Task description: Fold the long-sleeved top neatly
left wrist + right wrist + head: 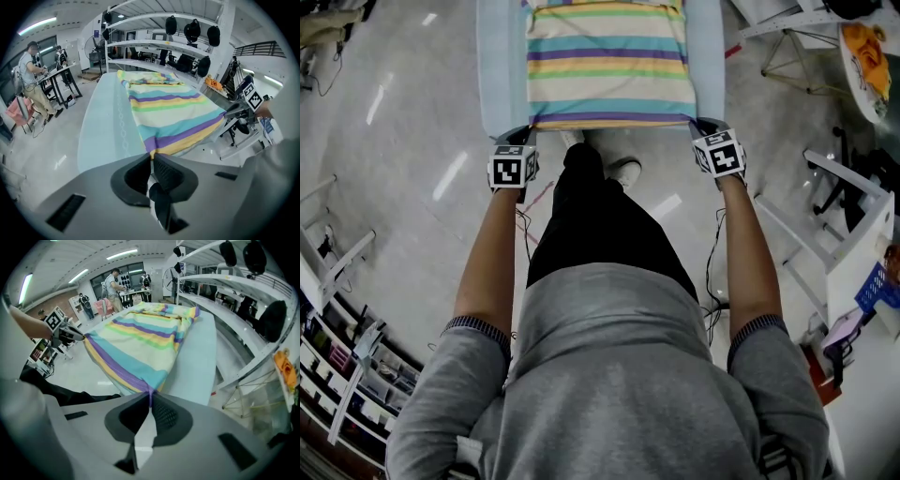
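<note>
Pinching the near left corner of the hem, the left gripper has its jaws clenched on the cloth. Only a thin edge of purple and yellow fabric shows where the pads meet. The right gripper is clenched in the same way on the near right corner, and there too the cloth inside the jaws is almost all hidden. Between the two grippers the hem runs straight along the near edge of the table. The long-sleeved top, striped in cream, teal, purple, yellow and green, lies spread on the pale blue table. In the head view its far part is cut off by the upper edge. In the gripper views the far end looks bunched, and I cannot tell where the sleeves are. Below the near edge, one shoe of the person shows only partly beside the dark trouser leg.
</note>
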Tool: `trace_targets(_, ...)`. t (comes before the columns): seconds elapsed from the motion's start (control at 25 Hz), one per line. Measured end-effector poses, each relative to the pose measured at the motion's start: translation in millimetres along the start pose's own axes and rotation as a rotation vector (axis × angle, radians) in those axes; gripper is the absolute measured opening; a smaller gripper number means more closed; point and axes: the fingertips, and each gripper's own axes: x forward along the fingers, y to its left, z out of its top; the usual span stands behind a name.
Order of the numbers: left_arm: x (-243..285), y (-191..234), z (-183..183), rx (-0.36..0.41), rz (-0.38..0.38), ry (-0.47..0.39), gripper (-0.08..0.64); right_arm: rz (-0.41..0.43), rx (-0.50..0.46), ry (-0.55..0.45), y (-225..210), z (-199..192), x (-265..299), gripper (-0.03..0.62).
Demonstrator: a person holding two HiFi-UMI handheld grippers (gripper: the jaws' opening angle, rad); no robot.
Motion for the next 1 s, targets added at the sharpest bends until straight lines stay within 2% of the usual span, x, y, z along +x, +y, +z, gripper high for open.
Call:
trace_targets(0.4,-38,5,27,0.022,-0.046,-0.043,0.031,0.034,0.025,-0.074,1,17,-43,0.026)
trace_targets(1.0,-91,-13,-21,0.019,-0.068,0.044,0.032,0.097,0.020,-0.033,48,-18,-82,0.027)
